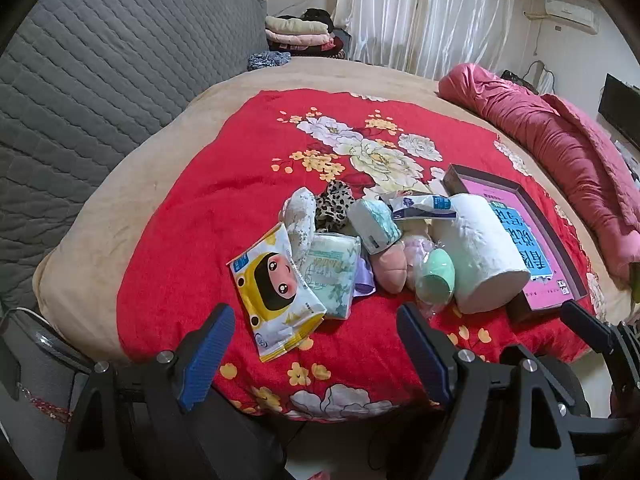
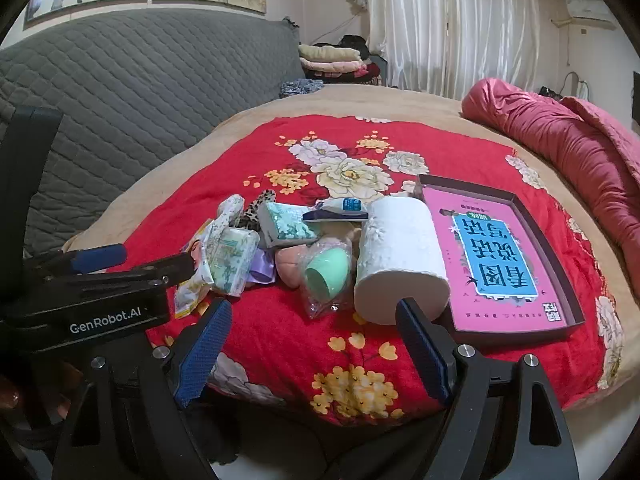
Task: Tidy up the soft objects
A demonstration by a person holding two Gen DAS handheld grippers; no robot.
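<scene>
soft things lie heaped near the middle of the red floral blanket point(image 1: 192, 240), which covers a tan bed point(image 1: 92, 248) backed by a grey quilted headboard point(image 1: 100, 80). towards the blanket's left edge the yellow cartoon wipes pack point(image 1: 276, 296) rests flat, with a pale green tissue pack point(image 1: 332, 272) just beside it and partly under its corner. behind these sit a white patterned cloth bundle point(image 1: 300, 216) and a leopard-print scrunchie point(image 1: 334, 204). a teal-and-white tissue pack point(image 1: 374, 222) leans on the pile, a blue-and-white sachet point(image 1: 424, 206) above it. a pink plush toy point(image 1: 390, 268) lies at the heap's centre, touching a mint green egg-shaped sponge in clear wrap point(image 1: 434, 280). a white paper roll point(image 1: 480, 248) lies on its side, its far side against the shallow dark tray point(image 2: 560, 264) near the blanket's right edge; the tray holds a pink book with blue lettering point(image 2: 500, 256). a rolled red quilt point(image 1: 560, 148) lies along the bed's right edge.

left gripper point(image 1: 316, 352) hovers over the blanket's near edge, jaws spread wide and empty, with the wipes pack just ahead between them but untouched. right gripper point(image 2: 316, 344) hovers likewise over the near edge, released and holding nothing, its right finger in front of the paper roll.
</scene>
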